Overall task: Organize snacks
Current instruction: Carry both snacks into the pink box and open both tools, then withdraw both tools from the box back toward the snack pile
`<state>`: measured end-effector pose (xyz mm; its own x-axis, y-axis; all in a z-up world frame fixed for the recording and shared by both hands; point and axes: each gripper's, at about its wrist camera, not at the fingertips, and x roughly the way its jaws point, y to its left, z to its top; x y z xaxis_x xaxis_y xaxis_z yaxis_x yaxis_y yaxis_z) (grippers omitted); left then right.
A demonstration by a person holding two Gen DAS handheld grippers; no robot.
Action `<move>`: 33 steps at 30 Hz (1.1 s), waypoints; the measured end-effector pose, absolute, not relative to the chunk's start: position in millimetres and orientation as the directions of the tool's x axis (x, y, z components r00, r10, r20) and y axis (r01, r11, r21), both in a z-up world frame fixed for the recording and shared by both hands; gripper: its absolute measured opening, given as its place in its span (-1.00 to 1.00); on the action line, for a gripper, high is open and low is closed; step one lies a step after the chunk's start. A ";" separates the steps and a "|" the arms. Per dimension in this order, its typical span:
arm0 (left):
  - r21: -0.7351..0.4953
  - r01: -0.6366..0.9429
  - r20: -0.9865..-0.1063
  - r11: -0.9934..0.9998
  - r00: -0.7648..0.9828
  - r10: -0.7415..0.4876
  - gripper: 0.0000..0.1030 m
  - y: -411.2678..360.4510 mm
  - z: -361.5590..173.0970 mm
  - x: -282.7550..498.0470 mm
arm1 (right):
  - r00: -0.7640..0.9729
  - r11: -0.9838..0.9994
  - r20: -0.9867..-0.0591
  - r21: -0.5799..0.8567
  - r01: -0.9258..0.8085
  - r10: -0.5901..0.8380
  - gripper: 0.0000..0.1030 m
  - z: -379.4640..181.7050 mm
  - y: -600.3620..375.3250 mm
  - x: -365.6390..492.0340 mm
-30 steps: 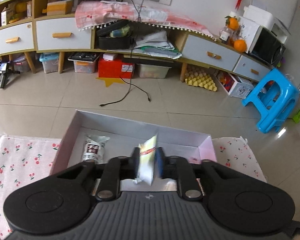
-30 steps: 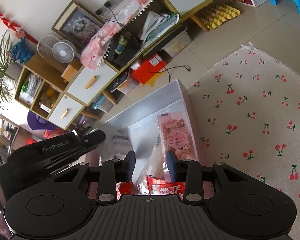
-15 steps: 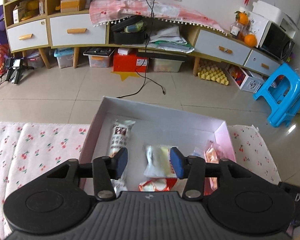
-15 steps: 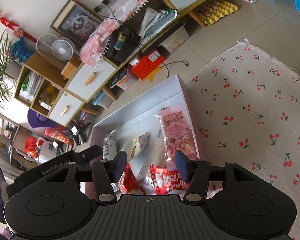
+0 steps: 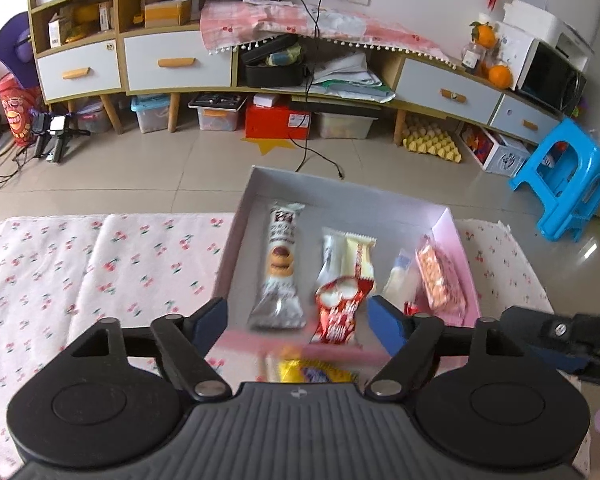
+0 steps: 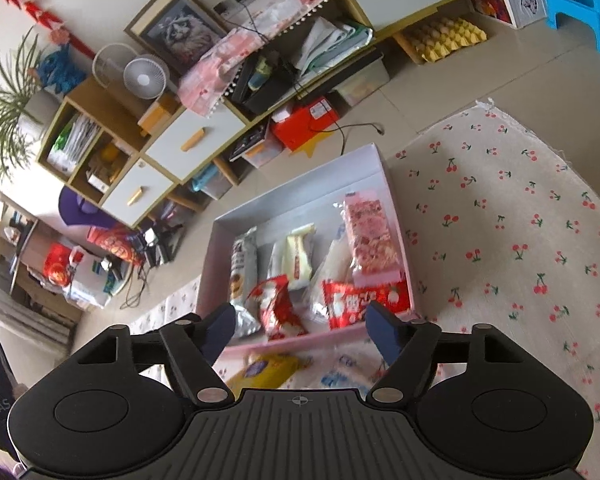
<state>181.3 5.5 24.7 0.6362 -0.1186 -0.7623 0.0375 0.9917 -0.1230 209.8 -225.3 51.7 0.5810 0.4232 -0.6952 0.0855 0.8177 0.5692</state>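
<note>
A shallow pink-and-grey box point(image 5: 236, 240) point(image 6: 396, 216) on the cherry-print cloth holds several snack packs: a grey biscuit pack point(image 5: 279, 268) point(image 6: 242, 272), a cream wafer pack point(image 5: 358, 256) point(image 6: 298, 256), a red candy bag point(image 5: 338, 312) point(image 6: 274, 304), a pink cracker pack point(image 5: 438, 280) point(image 6: 370, 236) and a red pack point(image 6: 352, 300). A yellow pack point(image 5: 312, 372) point(image 6: 268, 368) lies on the cloth before the box. My left gripper point(image 5: 298, 320) is open and empty above the box's near edge. My right gripper point(image 6: 300, 330) is open and empty there too; its body point(image 5: 560, 340) shows at right.
The cherry-print cloth point(image 5: 100, 264) point(image 6: 520, 240) spreads left and right of the box. Beyond the table edge is tiled floor, a long cabinet point(image 5: 172, 64), a red carton point(image 5: 278, 120) and a blue stool point(image 5: 564, 180).
My left gripper let go of the cream wafer pack into the box, opened wide and drew back. My right gripper also opened wider and pulled back from the box.
</note>
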 end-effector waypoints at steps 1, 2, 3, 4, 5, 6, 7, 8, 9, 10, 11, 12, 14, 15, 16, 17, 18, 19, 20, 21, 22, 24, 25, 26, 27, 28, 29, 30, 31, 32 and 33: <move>-0.122 0.040 -0.762 0.992 0.637 -0.119 0.57 7.4 26.4 177.1 | 0.579 0.822 -0.697 0.563 0.080 0.422 0.49 54.4 -224.3 205.4; -0.123 0.042 -0.762 0.992 0.637 -0.121 0.63 8.9 27.7 174.0 | 0.577 0.826 -0.701 0.558 0.077 0.419 0.50 56.6 -223.4 201.7; -0.126 0.044 -0.762 0.991 0.635 -0.125 0.65 10.2 29.0 170.5 | 0.575 0.830 -0.704 0.552 0.075 0.416 0.53 58.6 -222.6 197.9; -0.130 0.045 -0.763 0.991 0.634 -0.128 0.71 12.2 29.6 166.8 | 0.573 0.834 -0.707 0.547 0.071 0.415 0.55 60.7 -221.8 193.6; -0.132 0.044 -0.764 0.990 0.632 -0.130 0.77 13.7 30.2 163.0 | 0.571 0.838 -0.710 0.541 0.066 0.413 0.55 62.4 -221.1 189.3; -0.134 0.043 -0.764 0.990 0.632 -0.130 0.81 16.6 30.1 156.9 | 0.569 0.842 -0.712 0.536 0.061 0.412 0.57 63.6 -220.3 185.4; -0.131 0.042 -0.765 0.991 0.631 -0.128 0.87 17.9 30.0 151.1 | 0.567 0.847 -0.715 0.528 0.056 0.409 0.57 65.2 -219.3 180.9; -0.124 0.042 -0.768 0.991 0.629 -0.122 0.89 18.4 29.8 147.5 | 0.564 0.851 -0.719 0.522 0.053 0.406 0.57 66.6 -218.3 176.8; -0.114 0.043 -0.771 0.993 0.627 -0.116 0.89 18.5 29.4 144.4 | 0.561 0.855 -0.723 0.517 0.050 0.404 0.57 67.6 -216.8 173.2; -0.101 0.046 -0.773 0.994 0.625 -0.108 0.91 18.6 28.7 139.4 | 0.555 0.859 -0.727 0.511 0.043 0.404 0.57 68.3 -215.3 168.9; -0.087 0.049 -0.776 0.995 0.622 -0.099 0.93 18.6 27.9 134.9 | 0.550 0.862 -0.730 0.505 0.036 0.405 0.57 68.7 -213.7 165.0; -0.076 0.052 -0.777 0.996 0.623 -0.092 0.93 19.0 27.1 130.5 | 0.545 0.866 -0.734 0.499 0.030 0.404 0.57 69.4 -212.2 161.8; -0.057 0.059 -0.778 0.997 0.624 -0.081 0.96 21.1 26.0 121.0 | 0.536 0.874 -0.742 0.486 0.018 0.402 0.58 69.5 -208.9 154.2; -0.050 0.063 -0.779 0.997 0.623 -0.078 0.96 21.7 25.1 117.0 | 0.531 0.877 -0.745 0.481 0.010 0.403 0.58 69.4 -207.3 150.2; -0.043 0.067 -0.780 0.997 0.621 -0.076 0.97 22.6 23.7 112.2 | 0.527 0.879 -0.748 0.477 0.004 0.403 0.58 69.2 -206.0 145.7; -0.039 0.069 -0.781 0.997 0.621 -0.073 0.98 23.2 22.6 108.6 | 0.523 0.882 -0.751 0.471 -0.002 0.402 0.58 68.6 -204.1 141.7; -0.033 0.071 -0.783 0.997 0.619 -0.070 0.98 23.9 21.4 105.2 | 0.518 0.885 -0.755 0.465 -0.008 0.402 0.59 67.8 -202.6 138.3; -0.028 0.072 -0.785 0.997 0.616 -0.067 0.98 25.0 19.6 100.7 | 0.513 0.888 -0.759 0.460 -0.013 0.401 0.62 66.8 -201.2 135.0; -0.025 0.073 -0.787 0.997 0.614 -0.065 0.98 26.3 18.0 97.1 | 0.507 0.891 -0.764 0.453 -0.019 0.399 0.67 65.1 -199.2 131.1; -0.023 0.075 -0.788 0.997 0.612 -0.064 0.98 27.6 16.0 93.4 | 0.503 0.894 -0.767 0.447 -0.025 0.398 0.74 63.7 -198.0 127.6; -0.022 0.076 -0.788 0.997 0.612 -0.064 0.98 29.4 15.1 89.6 | 0.501 0.897 -0.769 0.442 -0.031 0.396 0.74 62.3 -196.5 124.1; -0.020 0.079 -0.788 0.997 0.613 -0.065 0.98 31.8 11.9 81.5 | 0.489 0.902 -0.778 0.430 -0.044 0.395 0.74 58.2 -192.8 117.4; -0.017 0.082 -0.788 0.996 0.612 -0.064 0.98 33.1 9.9 76.9 | 0.482 0.903 -0.782 0.426 -0.047 0.394 0.74 55.8 -191.4 114.5; -0.014 0.085 -0.789 0.996 0.611 -0.063 0.98 33.9 8.4 73.5 | 0.476 0.905 -0.786 0.423 -0.050 0.394 0.74 53.3 -190.0 111.8; -0.013 0.087 -0.789 0.996 0.611 -0.063 0.98 35.0 6.2 69.9 | 0.470 0.905 -0.789 0.421 -0.052 0.394 0.74 50.5 -188.8 109.2; -0.013 0.089 -0.789 0.996 0.611 -0.065 0.98 37.2 3.7 64.5 | 0.466 0.906 -0.792 0.420 -0.054 0.395 0.74 47.9 -188.0 106.9; -0.014 0.091 -0.790 0.996 0.610 -0.067 0.98 38.4 1.5 61.3 | 0.460 0.906 -0.795 0.420 -0.055 0.396 0.74 44.5 -187.0 104.4; -0.014 0.092 -0.790 0.996 0.610 -0.068 0.99 39.6 -1.0 57.7 | 0.456 0.907 -0.798 0.418 -0.055 0.395 0.74 41.8 -185.9 101.7; -0.014 0.093 -0.789 0.996 0.611 -0.069 0.99 40.8 -2.9 54.5 | 0.451 0.908 -0.801 0.415 -0.057 0.394 0.74 38.4 -184.6 99.6; -0.014 0.092 -0.784 0.996 0.618 -0.068 0.99 42.0 -4.9 51.5 | 0.444 0.910 -0.806 0.409 -0.062 0.392 0.74 34.7 -182.8 97.3; -0.016 0.090 -0.775 0.996 0.629 -0.069 0.99 42.9 -6.5 48.2 | 0.433 0.913 -0.812 0.402 -0.070 0.391 0.74 30.5 -180.3 94.9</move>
